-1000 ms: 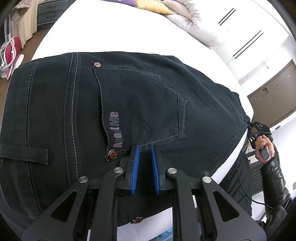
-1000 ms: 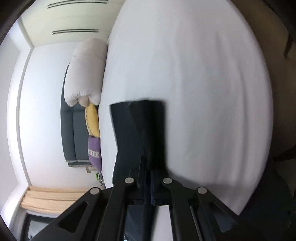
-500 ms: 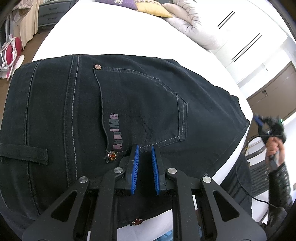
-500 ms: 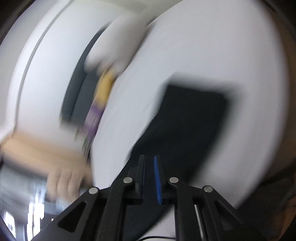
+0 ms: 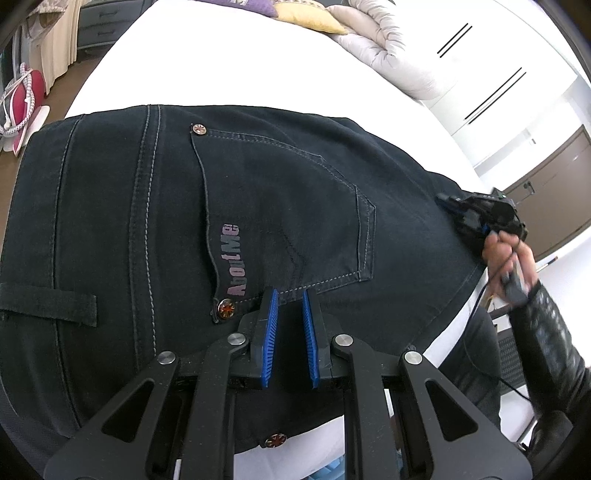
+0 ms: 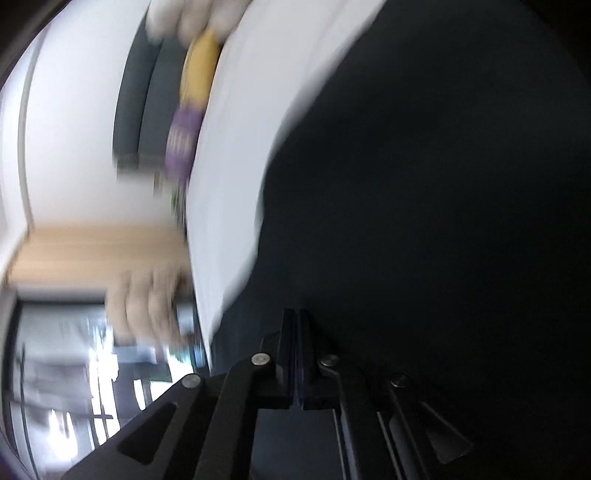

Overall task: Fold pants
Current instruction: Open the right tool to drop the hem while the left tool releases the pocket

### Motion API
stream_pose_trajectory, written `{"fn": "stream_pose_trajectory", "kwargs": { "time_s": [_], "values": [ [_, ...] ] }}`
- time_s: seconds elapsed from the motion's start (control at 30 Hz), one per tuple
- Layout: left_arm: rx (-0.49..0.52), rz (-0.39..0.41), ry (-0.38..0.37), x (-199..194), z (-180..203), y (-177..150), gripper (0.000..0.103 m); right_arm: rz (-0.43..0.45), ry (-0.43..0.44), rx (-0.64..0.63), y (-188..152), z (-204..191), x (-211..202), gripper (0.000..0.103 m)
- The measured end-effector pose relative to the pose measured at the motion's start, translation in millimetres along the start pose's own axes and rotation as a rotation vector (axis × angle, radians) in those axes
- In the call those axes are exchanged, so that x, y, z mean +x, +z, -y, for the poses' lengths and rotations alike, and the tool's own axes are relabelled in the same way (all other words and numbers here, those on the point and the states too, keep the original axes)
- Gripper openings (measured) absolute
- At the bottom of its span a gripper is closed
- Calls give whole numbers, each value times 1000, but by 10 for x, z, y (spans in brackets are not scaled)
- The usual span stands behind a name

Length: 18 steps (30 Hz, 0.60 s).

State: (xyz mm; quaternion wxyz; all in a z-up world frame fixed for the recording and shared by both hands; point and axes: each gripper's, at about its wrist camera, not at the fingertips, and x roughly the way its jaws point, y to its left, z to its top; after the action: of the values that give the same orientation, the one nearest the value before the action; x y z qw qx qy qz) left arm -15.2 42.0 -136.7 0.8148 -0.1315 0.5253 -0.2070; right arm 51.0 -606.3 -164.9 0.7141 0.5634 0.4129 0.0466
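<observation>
The pants [image 5: 258, 229], dark denim, lay folded on the white bed [image 5: 221, 66] and filled the middle of the left wrist view, back pocket [image 5: 288, 221] up, with pale lettering along the pocket's left edge and a copper rivet [image 5: 226, 308] just below it. A belt loop [image 5: 48, 304] showed at the left edge.

The left gripper [image 5: 290, 332] sat at lower centre over the waist area, its blue pads [image 5: 271, 336] a narrow gap apart. Dark cloth showed between them, but whether the pads pinched it could not be told.

At the right edge of that view a hand [image 5: 511, 266] in a dark sleeve [image 5: 546, 339] held the right gripper [image 5: 448, 202], its tip over the right edge of the pants. In the right wrist view, which was blurred, the right gripper [image 6: 298, 354] stood at lower centre with its jaws pressed together and nothing visible between them. The pants [image 6: 424, 203] were a dark mass filling the right half, with the bed [image 6: 236, 166] a white strip to their left.

A yellow pillow [image 5: 306, 16] and a purple pillow [image 5: 255, 4] lay at the top of the left wrist view, beside a pale duvet [image 5: 388, 48] at upper right. The yellow pillow [image 6: 201, 77] and purple pillow [image 6: 183, 144] also showed, smeared, at upper left of the right wrist view.
</observation>
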Motion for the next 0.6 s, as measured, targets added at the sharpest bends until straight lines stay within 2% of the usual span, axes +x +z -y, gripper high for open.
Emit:
{"fn": "stream_pose_trajectory", "kwargs": {
  "time_s": [0.13,0.2,0.23,0.27,0.3,0.33,0.4,0.47,0.5,0.57,0.6],
  "values": [
    [21,0,45,-60,94,53,14,267,-41,122,562,482,-783,0],
    [30,20,81,-183,201,128,14,390,-120,150,730,574,-1150,0],
    [35,45,66,-264,264,187,14,424,-139,155,759,593,-1275,0],
    [43,66,55,-316,324,247,14,451,-143,156,763,571,-1415,5],
    [60,92,41,-362,421,350,14,458,-127,138,705,502,-1475,5],
    [77,109,26,-363,513,450,14,447,-101,107,631,427,-1492,5],
    [114,107,-35,-183,735,698,14,341,-3,17,337,194,-1322,5],
    [171,73,-56,139,971,872,14,226,66,-54,34,-9,-1054,5],
    [213,40,-64,359,1110,928,14,132,100,-90,-207,-101,-833,5],
    [254,-44,-71,740,1259,959,14,3,132,-115,-533,-167,-487,5],
    [268,-87,-43,928,1280,957,14,-74,119,-129,-709,-209,-210,5]
  ]
}}
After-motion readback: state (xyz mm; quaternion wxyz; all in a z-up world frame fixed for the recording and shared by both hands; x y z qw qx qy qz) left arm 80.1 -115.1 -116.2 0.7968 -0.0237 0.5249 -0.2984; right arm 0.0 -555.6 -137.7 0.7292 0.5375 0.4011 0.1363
